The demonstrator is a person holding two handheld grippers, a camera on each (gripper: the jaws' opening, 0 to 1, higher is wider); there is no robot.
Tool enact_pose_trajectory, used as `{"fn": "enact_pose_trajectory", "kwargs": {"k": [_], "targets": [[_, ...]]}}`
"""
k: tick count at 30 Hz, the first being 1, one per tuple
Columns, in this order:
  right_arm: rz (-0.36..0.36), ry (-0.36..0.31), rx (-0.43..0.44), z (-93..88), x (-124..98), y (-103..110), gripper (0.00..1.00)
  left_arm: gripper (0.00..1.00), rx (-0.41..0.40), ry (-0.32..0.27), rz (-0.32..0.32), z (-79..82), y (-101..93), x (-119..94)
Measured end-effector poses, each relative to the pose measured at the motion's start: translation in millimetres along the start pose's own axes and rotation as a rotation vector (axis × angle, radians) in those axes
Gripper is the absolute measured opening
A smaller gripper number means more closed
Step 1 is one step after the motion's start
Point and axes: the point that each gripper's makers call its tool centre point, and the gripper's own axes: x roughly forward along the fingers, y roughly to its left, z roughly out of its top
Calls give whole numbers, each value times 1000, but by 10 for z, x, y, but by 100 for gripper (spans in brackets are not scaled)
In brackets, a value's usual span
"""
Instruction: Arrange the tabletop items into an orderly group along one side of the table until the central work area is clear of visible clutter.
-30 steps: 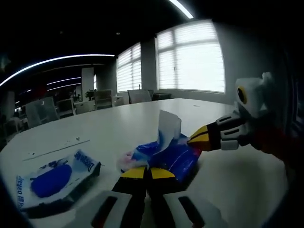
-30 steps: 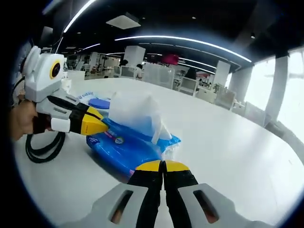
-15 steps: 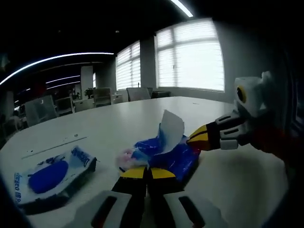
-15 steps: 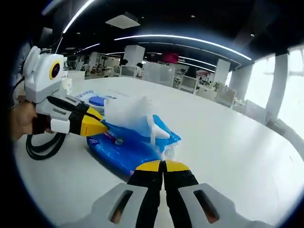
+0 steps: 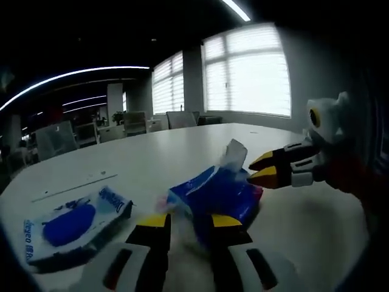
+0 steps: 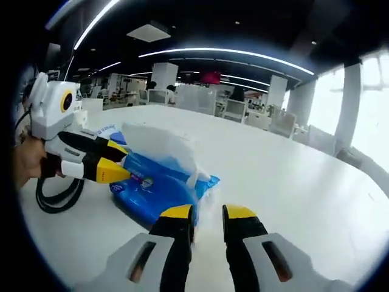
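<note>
A blue tissue pack (image 5: 214, 193) lies on the white table (image 5: 152, 158) with a white tissue (image 5: 233, 152) sticking up from its top. My left gripper (image 5: 189, 221) is open, its yellow-tipped jaws standing at the pack's near end. From the right, my right gripper (image 5: 265, 169) points at the pack's far end, its jaws slightly apart. In the right gripper view the same pack (image 6: 159, 190) and tissue (image 6: 159, 142) lie just beyond my open right gripper (image 6: 208, 213). The left gripper (image 6: 115, 161) comes in from the left, open at the pack's other end.
A flat wet-wipe packet (image 5: 70, 225) with a blue lid lies left of the tissue pack; it also peeks out behind the pack (image 6: 114, 129). A black cable (image 6: 56, 196) loops on the table beneath a hand (image 6: 25, 164). Office chairs and desks stand beyond the table.
Both grippers were shut at the ends of the tissue pack and have now opened. The loose tissue has swayed and the pack has shifted slightly.
</note>
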Motion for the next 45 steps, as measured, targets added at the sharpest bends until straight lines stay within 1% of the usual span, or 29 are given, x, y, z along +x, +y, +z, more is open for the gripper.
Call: {"fn": "enact_pose_trajectory", "kwargs": {"k": [3,4,6,7,8,9,11,12,13,15,16,18,20,22,24,28,29,31,33,36,40,45], "targets": [[-25,-8,-15,83,-31,-56,23,24,6,-7,-5,34,-11,-54],[-40,-9,-27,109,-43,-82,24,25,11,-6,-5,39,-7,-66],[-44,-18,-30,175,-88,-82,26,29,7,-7,1,66,26,-98],[-49,-41,-20,248,-106,-93,29,31,7,-11,2,91,38,-124],[-52,-41,-21,277,-105,-103,32,32,7,-13,0,104,40,-135],[-52,-40,-31,303,-108,-101,33,33,17,-14,-5,135,46,-154],[-50,-32,-48,318,-142,-74,32,38,46,9,-19,148,37,-181],[-46,-39,-52,375,-161,-57,33,40,63,12,-18,199,46,-212],[-44,-44,-49,401,-164,-52,33,42,68,17,-22,210,46,-225],[-36,-60,-47,535,-184,-12,33,43,71,5,-28,305,73,-304],[-28,-59,-53,574,-182,13,33,43,71,2,-26,332,94,-331],[-3,-53,-68,660,-162,97,33,43,73,-2,-12,385,176,-392],[30,-46,-113,738,-140,208,30,42,69,-5,6,412,276,-453],[28,-49,-116,798,-116,254,30,42,65,-2,17,410,351,-498],[41,-57,-121,885,-75,332,30,42,57,-3,45,401,494,-570],[58,-65,-131,992,13,438,30,42,48,1,78,373,696,-688],[60,-65,-132,999,23,454,30,42,48,2,82,370,720,-700],[77,-69,-132,1041,75,535,30,42,41,6,94,360,819,-747],[79,-69,-144,1072,121,592,30,42,35,4,111,357,912,-796],[93,-69,-151,1108,158,660,30,42,32,5,125,326,963,-857],[103,-72,-163,1157,213,755,30,42,27,2,142,354,1175,-931],[122,-70,-173,1198,281,885,31,42,24,3,160,350,1311,-1011]]}}
